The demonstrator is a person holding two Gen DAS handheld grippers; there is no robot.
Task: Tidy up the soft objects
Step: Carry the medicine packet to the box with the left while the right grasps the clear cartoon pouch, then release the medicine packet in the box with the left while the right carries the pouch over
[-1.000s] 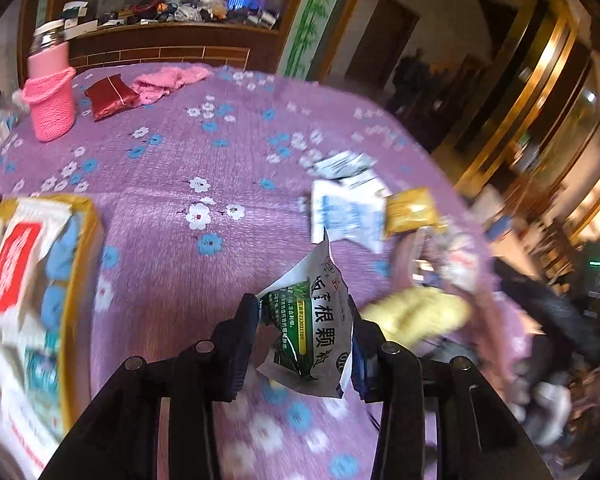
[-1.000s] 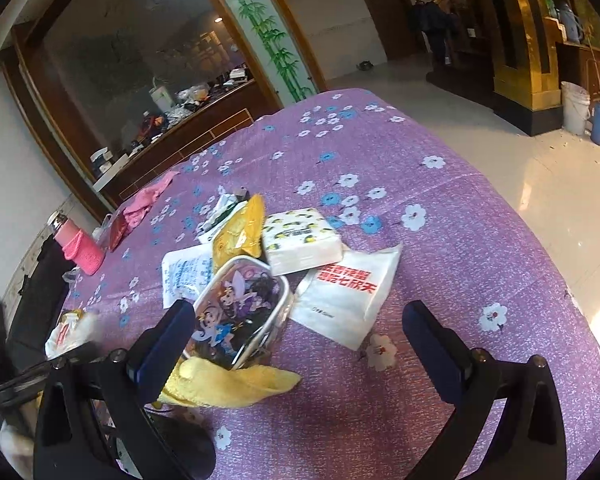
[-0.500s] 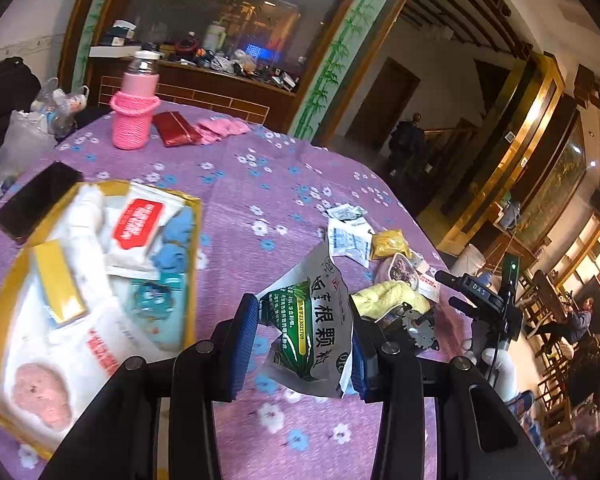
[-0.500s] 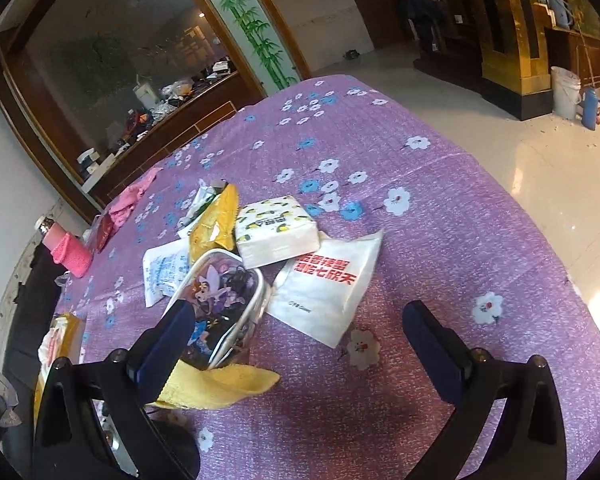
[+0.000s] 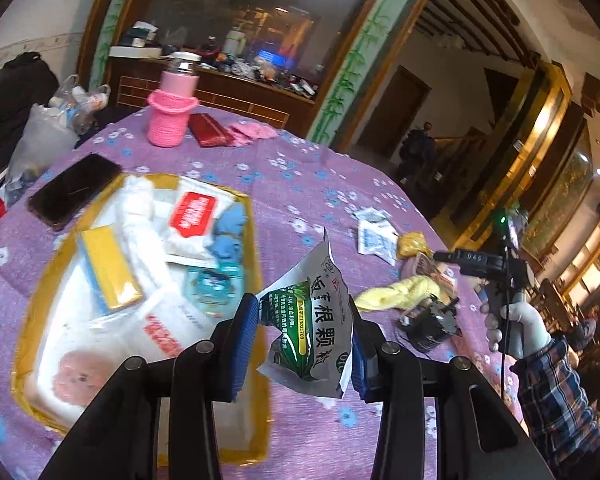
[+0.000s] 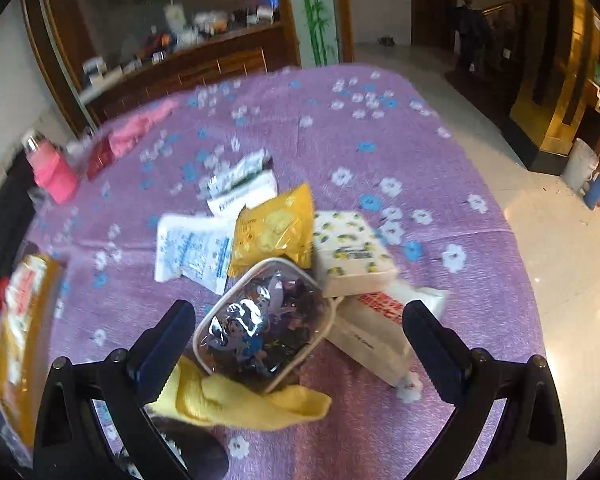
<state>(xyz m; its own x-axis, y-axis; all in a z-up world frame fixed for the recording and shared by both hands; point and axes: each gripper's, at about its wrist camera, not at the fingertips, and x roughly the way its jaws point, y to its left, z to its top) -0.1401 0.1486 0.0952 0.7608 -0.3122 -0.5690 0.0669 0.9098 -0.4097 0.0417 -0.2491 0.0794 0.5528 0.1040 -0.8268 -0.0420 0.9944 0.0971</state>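
My left gripper (image 5: 302, 344) is shut on a white and green medicine sachet (image 5: 314, 328), held above the right edge of a yellow tray (image 5: 256, 240) that holds tissue packs, a blue cloth and a yellow block. My right gripper (image 6: 300, 340) stands open over a clear cartoon pouch (image 6: 260, 328), which lies between its fingers without contact. A yellow cloth (image 6: 240, 400) lies at the pouch's near end. Around it sit a yellow packet (image 6: 276, 228), a lemon-print tissue pack (image 6: 352, 252) and a white pack with red print (image 6: 376, 332).
The table wears a purple flowered cloth (image 6: 380, 152). At its far left stand a pink bottle (image 5: 174, 108), a red wallet (image 5: 210, 130) and a black phone (image 5: 74, 190). White sachets (image 6: 196, 248) lie beyond the pouch. A hand in a plaid sleeve (image 5: 548, 392) holds the right gripper.
My left gripper has swung left with the sachet, bringing the yellow tray fully into view. The right gripper has tipped down and closed in over the cartoon pouch.
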